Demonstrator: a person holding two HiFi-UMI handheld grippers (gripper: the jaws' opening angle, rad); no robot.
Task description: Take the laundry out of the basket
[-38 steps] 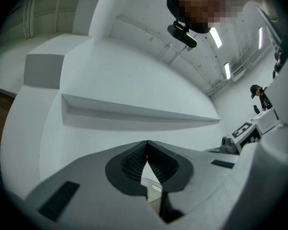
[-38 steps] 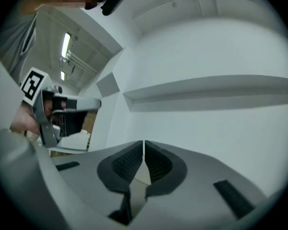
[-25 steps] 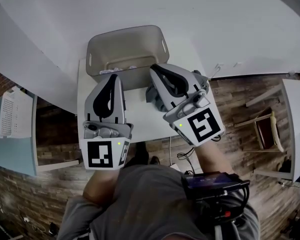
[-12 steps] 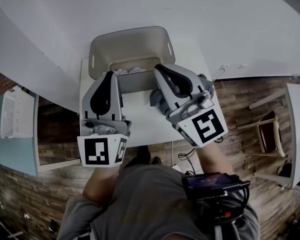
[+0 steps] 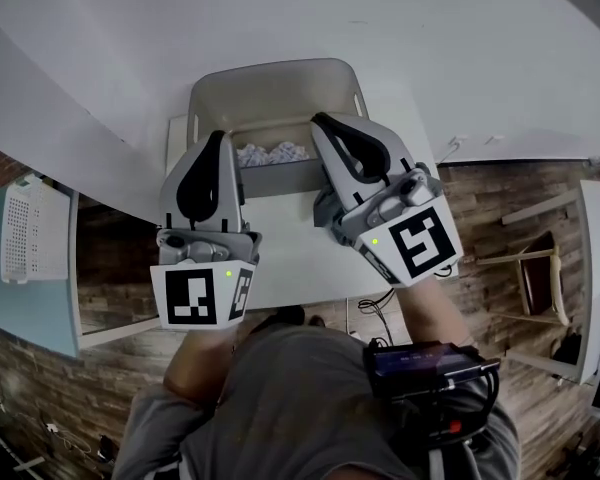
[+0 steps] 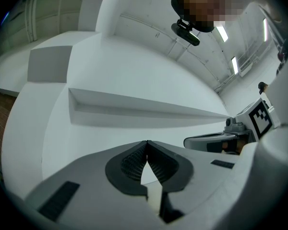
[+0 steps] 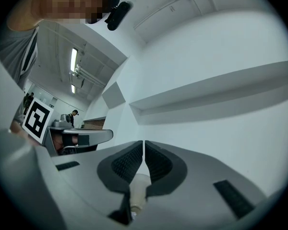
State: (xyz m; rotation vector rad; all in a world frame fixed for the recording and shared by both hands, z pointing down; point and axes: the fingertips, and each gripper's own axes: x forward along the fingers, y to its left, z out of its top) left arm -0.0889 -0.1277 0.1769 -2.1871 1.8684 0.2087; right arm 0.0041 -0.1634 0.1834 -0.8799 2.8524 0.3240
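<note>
A beige laundry basket (image 5: pixel 280 71) stands at the far end of a small white table (image 5: pixel 290 238). White crumpled laundry (image 5: pixel 270 154) shows inside it, between my two grippers. My left gripper (image 5: pixel 218 138) and right gripper (image 5: pixel 320 120) are held high above the table, tips over the basket's near side. In the left gripper view the left gripper (image 6: pixel 147 143) is shut with nothing in it and faces a white wall. In the right gripper view the right gripper (image 7: pixel 143 143) is likewise shut and empty. Most of the basket's inside is hidden behind the grippers.
A white perforated bin (image 5: pixel 25 223) sits on a lower surface at the left. A wooden chair (image 5: pixel 540 278) stands on the wood floor at the right, and cables (image 5: pixel 375 313) lie under the table's near edge. White walls rise behind the basket.
The basket has slid lower in the head view and more white laundry shows between the grippers. Both grippers stay shut and have shifted only slightly.
</note>
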